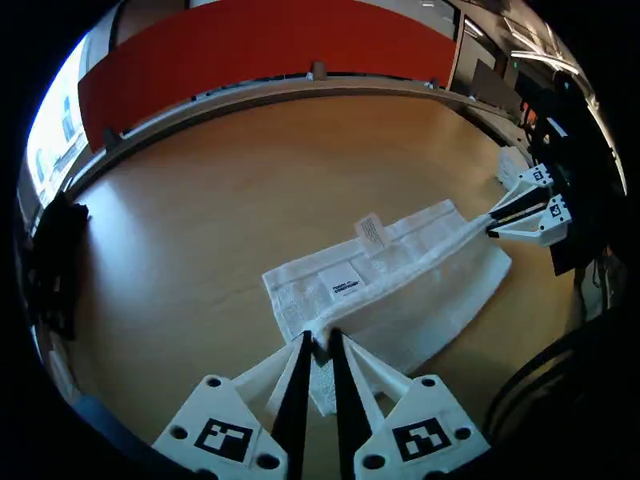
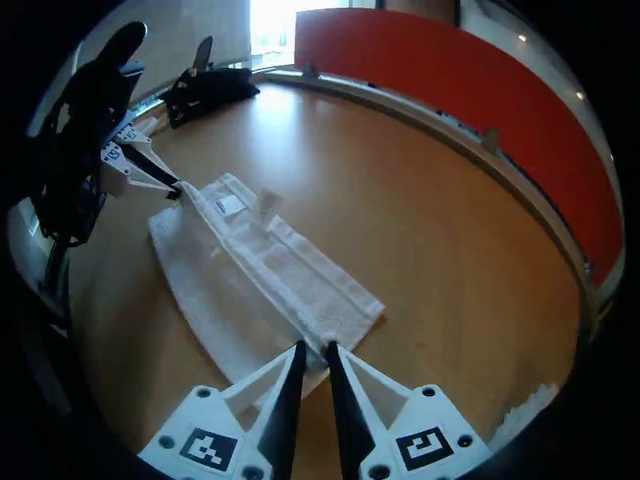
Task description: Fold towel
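Above the table (image 1: pixel 240 184), left gripper (image 1: pixel 320 340) and right gripper (image 2: pixel 314 348) each clamp 1 towel (image 1: pixel 416 296) end between narrow fingers (image 1: pixel 296 384).

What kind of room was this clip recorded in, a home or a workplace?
Probably an office or lab, not a home: a broad light wooden desk with a long red divider panel along its far edge, and strip ceiling lights overhead.

Terry-cloth towel (image 1: pixel 416 280), glossy wooden table (image 1: pixel 240 192)

White towel (image 1: pixel 400 296), tan wooden table (image 1: pixel 240 200); red panel (image 1: pixel 264 48) at 12 o'clock; left gripper (image 1: pixel 320 340) and right gripper (image 2: pixel 314 348) white, fingers (image 1: pixel 298 384) black, markers (image 1: pixel 224 440) black-and-white.
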Demonstrator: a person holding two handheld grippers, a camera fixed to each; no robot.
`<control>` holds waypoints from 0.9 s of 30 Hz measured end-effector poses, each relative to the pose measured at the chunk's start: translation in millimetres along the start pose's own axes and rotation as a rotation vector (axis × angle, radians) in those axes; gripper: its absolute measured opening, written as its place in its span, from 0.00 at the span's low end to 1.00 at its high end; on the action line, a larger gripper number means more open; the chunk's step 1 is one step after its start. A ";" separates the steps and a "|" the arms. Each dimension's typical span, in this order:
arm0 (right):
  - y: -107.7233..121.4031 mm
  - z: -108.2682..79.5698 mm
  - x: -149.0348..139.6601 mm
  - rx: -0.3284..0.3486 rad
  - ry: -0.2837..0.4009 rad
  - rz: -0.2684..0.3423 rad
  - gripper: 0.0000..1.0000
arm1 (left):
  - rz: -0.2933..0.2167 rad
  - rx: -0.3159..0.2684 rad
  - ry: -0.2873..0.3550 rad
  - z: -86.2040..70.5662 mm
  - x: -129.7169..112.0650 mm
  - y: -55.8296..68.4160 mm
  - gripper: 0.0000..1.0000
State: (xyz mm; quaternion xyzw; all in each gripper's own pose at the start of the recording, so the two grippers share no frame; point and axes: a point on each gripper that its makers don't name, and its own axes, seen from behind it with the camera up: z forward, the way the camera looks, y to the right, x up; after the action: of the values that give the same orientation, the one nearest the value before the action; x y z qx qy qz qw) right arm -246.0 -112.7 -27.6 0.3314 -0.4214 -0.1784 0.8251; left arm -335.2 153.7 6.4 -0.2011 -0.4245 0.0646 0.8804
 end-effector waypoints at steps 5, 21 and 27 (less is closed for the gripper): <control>9.8 3.5 -0.4 -0.041 0.000 0.006 0.44 | 0.023 0.047 0.001 3.5 0.8 -11.1 0.37; 31.6 0.9 4.3 -0.116 0.015 0.014 0.86 | 0.041 0.116 0.005 2.1 4.5 -28.7 0.70; 36.8 -4.8 9.3 -0.142 0.047 0.023 1.00 | 0.034 0.129 0.030 -4.4 9.1 -32.7 0.96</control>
State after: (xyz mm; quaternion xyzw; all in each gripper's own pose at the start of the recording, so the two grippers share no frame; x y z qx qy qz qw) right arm -236.1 -89.8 1.4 0.2713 -0.3921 -0.1907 0.8580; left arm -327.9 125.2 23.9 -0.1523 -0.4030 0.1038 0.8965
